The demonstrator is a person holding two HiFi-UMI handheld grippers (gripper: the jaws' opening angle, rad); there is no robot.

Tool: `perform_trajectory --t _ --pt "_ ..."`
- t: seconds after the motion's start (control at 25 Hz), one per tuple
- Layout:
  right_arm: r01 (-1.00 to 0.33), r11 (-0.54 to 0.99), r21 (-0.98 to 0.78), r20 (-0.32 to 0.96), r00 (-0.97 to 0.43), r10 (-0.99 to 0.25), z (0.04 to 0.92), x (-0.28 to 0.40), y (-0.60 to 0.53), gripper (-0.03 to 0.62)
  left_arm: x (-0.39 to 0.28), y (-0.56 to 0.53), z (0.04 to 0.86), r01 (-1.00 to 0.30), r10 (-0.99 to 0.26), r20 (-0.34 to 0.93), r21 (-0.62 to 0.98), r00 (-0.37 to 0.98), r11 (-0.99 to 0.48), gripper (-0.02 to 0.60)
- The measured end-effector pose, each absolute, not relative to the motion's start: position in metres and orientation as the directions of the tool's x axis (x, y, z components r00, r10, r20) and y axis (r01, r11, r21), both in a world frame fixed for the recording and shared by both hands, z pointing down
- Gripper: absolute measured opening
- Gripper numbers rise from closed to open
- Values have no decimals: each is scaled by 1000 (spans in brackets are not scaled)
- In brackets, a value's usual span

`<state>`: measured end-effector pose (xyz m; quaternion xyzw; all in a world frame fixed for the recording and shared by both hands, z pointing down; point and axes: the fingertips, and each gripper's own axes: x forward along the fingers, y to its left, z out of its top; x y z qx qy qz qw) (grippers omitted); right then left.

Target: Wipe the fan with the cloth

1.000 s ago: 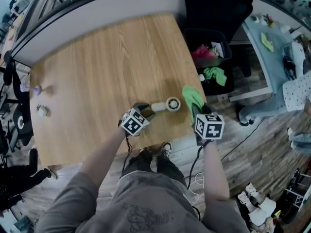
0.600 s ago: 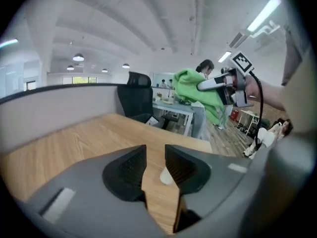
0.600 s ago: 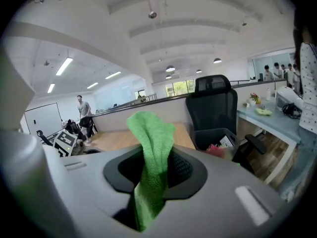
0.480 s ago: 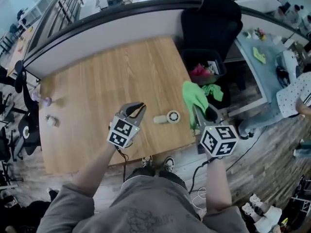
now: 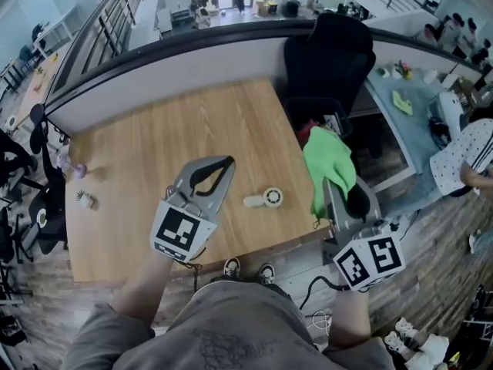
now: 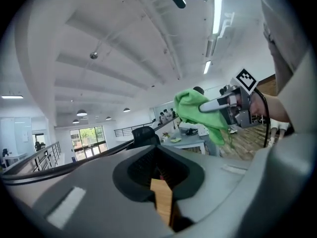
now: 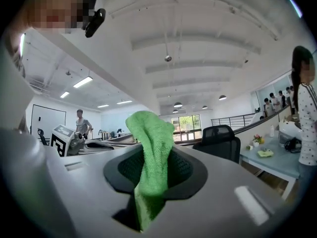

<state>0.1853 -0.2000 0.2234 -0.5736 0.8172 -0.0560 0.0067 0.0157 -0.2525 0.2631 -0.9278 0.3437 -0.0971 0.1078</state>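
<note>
The left gripper (image 5: 226,163) is held up over the wooden table (image 5: 146,141), its jaws pressed together with nothing between them. In the left gripper view only a strip of the tabletop shows through the loop behind the joined tips.

The right gripper (image 5: 333,193) is raised at the table's near right corner, clamped on the green cloth (image 5: 329,168). The cloth stands up out of its jaws and droops over them.

The fan (image 5: 265,199) is small and white. It lies flat on the table close to the near edge, with its handle pointing left. In the head view it sits between the two grippers, right of the left gripper's jaws and left of the cloth. It touches neither gripper and is well clear of the cloth.
</note>
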Motion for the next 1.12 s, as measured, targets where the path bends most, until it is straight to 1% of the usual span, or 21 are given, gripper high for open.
perform_trajectory --t 0.12,0.24,0.36,0.72,0.92,1.12 --pt "-943 326 -70 18 -328 -945 208 182 -183 98 14 -238 242 -628 -658 80 -233 748 -742 5" --pt "-948 316 -44 9 -317 -948 206 180 -168 97 9 -223 233 -645 -665 64 -194 744 -739 3" --pt "-949 313 -40 31 -314 -949 213 182 -155 97 5 -210 237 -649 -668 74 -181 740 -739 2" --pt "-955 292 -52 151 -296 -943 251 188 -131 97 6 -189 271 -650 -664 133 -139 736 -747 3" --pt "-955 291 -48 151 -295 -943 250 187 -130 97 6 -189 270 -630 -654 129 -185 745 -754 2" --pt "-952 300 -54 160 -305 -939 253 184 -130 97 7 -187 269 -631 -653 133 -174 746 -756 3"
